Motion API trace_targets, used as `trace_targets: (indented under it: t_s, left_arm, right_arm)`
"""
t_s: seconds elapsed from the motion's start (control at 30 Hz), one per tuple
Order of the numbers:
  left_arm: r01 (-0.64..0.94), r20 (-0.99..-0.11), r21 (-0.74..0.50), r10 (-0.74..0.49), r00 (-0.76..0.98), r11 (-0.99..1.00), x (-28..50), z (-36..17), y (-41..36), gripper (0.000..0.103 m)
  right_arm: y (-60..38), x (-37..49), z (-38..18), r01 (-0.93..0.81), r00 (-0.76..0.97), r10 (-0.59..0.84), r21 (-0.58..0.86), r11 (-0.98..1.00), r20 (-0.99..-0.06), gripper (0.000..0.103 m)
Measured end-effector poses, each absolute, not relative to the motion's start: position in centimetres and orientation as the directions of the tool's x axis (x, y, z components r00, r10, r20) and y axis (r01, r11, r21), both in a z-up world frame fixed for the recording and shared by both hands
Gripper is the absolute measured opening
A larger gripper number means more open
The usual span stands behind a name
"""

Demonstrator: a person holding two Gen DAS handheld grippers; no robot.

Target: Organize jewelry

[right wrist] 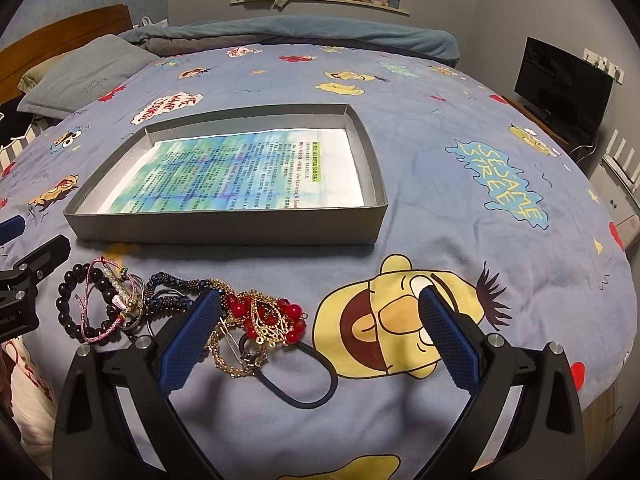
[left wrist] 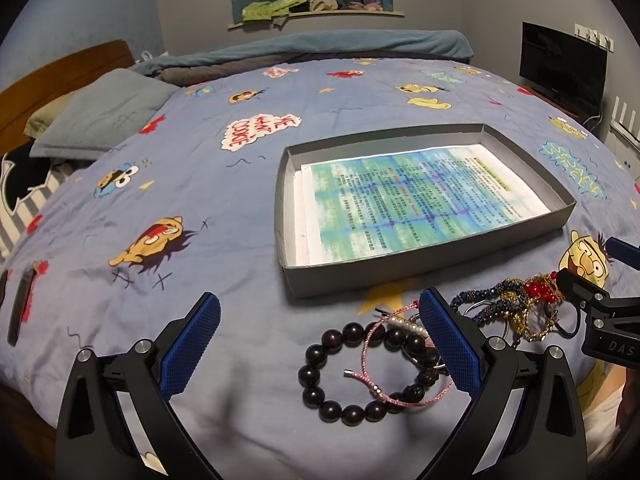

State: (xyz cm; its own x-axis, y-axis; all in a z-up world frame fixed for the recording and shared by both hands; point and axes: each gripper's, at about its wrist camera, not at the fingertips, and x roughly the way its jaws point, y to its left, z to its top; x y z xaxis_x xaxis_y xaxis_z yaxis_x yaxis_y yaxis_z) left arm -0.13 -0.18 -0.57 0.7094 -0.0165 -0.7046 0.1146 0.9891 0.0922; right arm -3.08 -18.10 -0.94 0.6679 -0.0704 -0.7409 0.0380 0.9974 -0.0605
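Note:
A pile of jewelry lies on the bed in front of a shallow grey box (left wrist: 328, 280) lined with printed paper. A dark bead bracelet (left wrist: 320, 360) and a pink cord bracelet (left wrist: 400, 398) lie between my left gripper's (left wrist: 320, 328) open fingers. A pearl strand (left wrist: 404, 324) touches its right finger. My right gripper (right wrist: 320, 324) is open and empty above a red and gold ornament (right wrist: 272, 320), a gold chain (right wrist: 224, 356) and a black hair tie (right wrist: 316, 392). Dark blue beaded strands (right wrist: 168, 292) lie between the two piles. The box also shows in the right wrist view (right wrist: 224, 232).
The bed has a blue cartoon-print cover (left wrist: 200, 184). Pillows (left wrist: 100, 116) and a wooden headboard (left wrist: 60, 68) are at the far left, a folded blanket (left wrist: 320, 46) at the back. A black monitor (left wrist: 564, 64) stands at the right. The bed's edge is near me.

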Motion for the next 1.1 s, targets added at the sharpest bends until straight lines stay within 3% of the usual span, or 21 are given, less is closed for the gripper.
trace_targets:
  t_s: [1.1]
  left_arm:
    - [0.189,-0.727,0.082,-0.071,0.683,0.978,-0.8,-2.4,2.3,0.099]
  right_arm:
    - [-20.3,-4.1,-2.5,-0.099,0.655,0.079,0.019,0.995,-0.751,0.096]
